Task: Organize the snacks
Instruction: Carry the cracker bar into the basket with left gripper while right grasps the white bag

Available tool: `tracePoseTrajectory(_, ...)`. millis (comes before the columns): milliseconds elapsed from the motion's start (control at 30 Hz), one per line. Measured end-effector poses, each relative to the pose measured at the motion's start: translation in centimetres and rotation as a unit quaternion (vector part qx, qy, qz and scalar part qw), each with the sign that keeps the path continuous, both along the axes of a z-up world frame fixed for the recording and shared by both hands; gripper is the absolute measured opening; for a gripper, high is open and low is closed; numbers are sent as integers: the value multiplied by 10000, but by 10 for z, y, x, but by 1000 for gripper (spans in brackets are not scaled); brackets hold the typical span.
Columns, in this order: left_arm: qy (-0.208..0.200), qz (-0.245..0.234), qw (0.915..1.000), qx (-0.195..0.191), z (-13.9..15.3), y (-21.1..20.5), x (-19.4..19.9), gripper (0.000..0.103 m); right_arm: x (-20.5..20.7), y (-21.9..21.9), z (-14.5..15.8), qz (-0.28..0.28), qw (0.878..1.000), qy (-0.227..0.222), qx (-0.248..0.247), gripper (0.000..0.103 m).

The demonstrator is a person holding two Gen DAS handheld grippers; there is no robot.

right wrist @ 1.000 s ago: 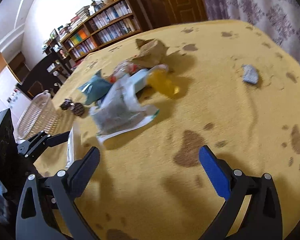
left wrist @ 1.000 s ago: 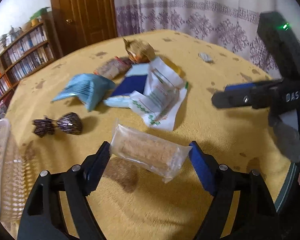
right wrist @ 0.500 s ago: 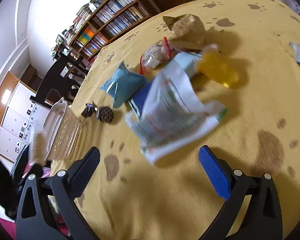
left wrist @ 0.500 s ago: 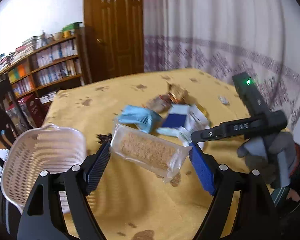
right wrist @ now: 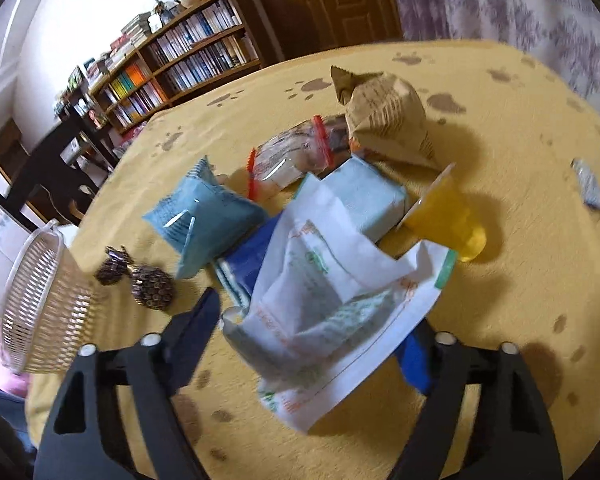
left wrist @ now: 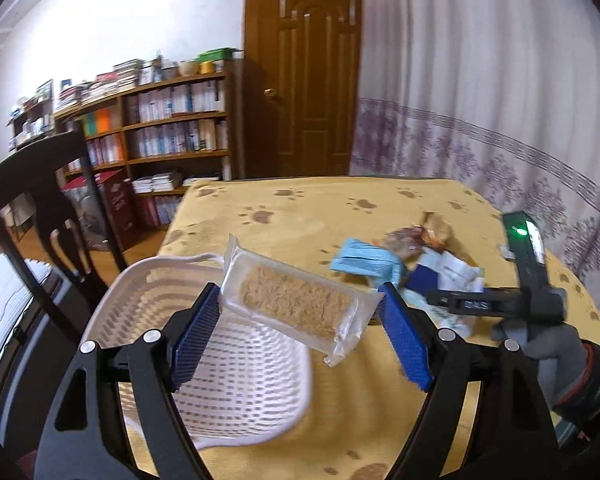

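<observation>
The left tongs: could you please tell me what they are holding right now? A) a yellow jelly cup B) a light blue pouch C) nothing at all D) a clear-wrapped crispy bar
D: in the left wrist view, the left tongs clamp the clear-wrapped crispy bar between their blue pads, above the white basket.

Count on the yellow table (right wrist: 500,320): one white basket (right wrist: 40,300) at 9 o'clock. Two dark wrapped sweets (right wrist: 152,286) at 8 o'clock. One cereal bar (left wrist: 296,304). One blue pouch (right wrist: 204,220). One white bag (right wrist: 340,300). One brown paper bag (right wrist: 388,116) at 12 o'clock. One yellow jelly cup (right wrist: 448,220). One clear red-edged packet (right wrist: 292,156). One pale box (right wrist: 364,196).
</observation>
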State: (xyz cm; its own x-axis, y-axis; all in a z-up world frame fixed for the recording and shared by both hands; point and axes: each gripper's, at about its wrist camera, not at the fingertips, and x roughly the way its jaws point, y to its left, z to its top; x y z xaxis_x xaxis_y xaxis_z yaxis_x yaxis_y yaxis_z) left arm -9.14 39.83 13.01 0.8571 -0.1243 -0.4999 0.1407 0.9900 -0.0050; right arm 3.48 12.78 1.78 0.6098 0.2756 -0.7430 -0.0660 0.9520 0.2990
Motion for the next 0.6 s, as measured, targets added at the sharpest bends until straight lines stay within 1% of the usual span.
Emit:
tracePoseTrajectory(67, 71, 187, 9998, -34, -4, 10, 5, 81, 1, 1, 0, 12, 10000, -57, -71, 73)
tracePoseTrajectory(100, 110, 264, 9996, -64, -6, 15, 7, 81, 1, 2, 0, 38, 9999, -81, -109, 67)
tracePoseTrajectory(133, 159, 357, 9992, -107, -9, 20, 10, 81, 1, 3, 0, 49, 9998, -97, -183, 63)
tracePoseTrajectory(233, 246, 521, 9982, -155, -15, 30, 13, 81, -1, 6, 1, 107, 9996, -133, -231, 57)
tracePoseTrajectory(367, 313, 701, 9970, -77, -22, 37, 17, 83, -9, 2, 1, 137, 9994, -179, -251, 54)
tracePoseTrajectory(433, 337, 804, 9962, -27, -25, 39, 19, 86, -15, 0, 3, 118, 9991, -251, -309, 53)
tracePoseTrajectory(600, 373, 998, 9943, 27, -28, 44, 22, 87, -25, -7, 7, 23, 9990, -355, -279, 53)
